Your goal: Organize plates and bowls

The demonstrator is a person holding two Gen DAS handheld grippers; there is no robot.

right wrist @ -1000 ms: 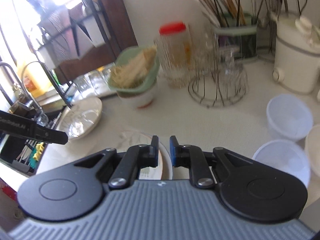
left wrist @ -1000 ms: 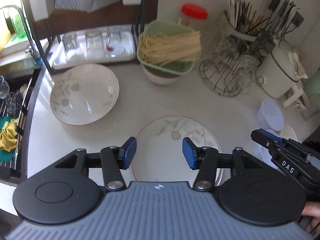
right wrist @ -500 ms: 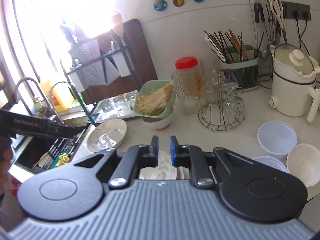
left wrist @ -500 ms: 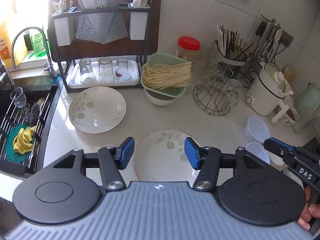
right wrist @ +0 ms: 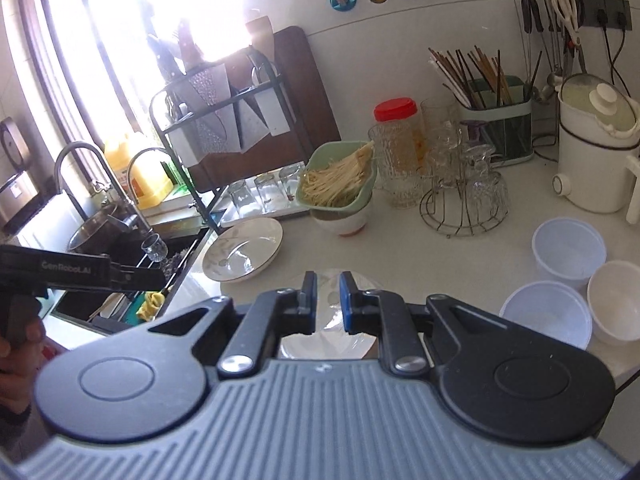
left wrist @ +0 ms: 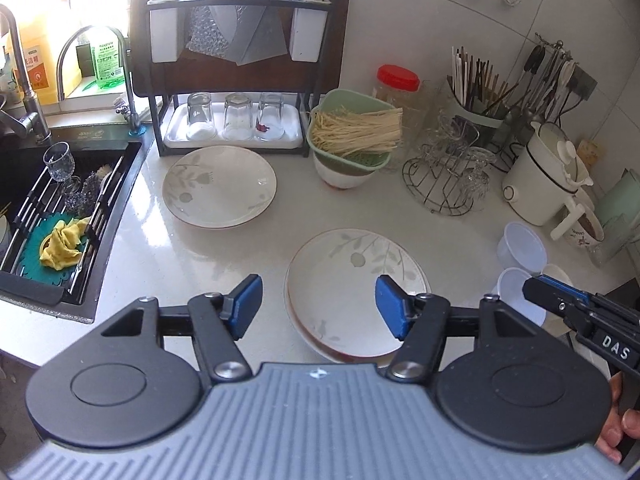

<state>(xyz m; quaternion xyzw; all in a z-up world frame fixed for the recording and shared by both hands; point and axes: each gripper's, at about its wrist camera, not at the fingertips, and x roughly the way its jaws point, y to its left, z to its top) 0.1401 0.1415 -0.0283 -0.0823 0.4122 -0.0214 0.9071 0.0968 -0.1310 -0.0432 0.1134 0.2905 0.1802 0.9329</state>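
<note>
"DAS" on right tongs [left wrist: 528,288] body; "GenRobot.AI" on left tongs [right wrist: 158,278] body; "maxprole" on green bottle [left wrist: 105,62]

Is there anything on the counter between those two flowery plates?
No. In the left wrist view, only bare white counter separates the far plate from the near plate.

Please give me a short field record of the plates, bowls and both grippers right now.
near plates: stack of two, counter front
far plate: alone, before the glass tray
plastic bowls: three, grouped at right, not stacked
left gripper: open, empty, jaws just opening, above near plates
right gripper: open narrowly, empty, jaws just opening
</note>
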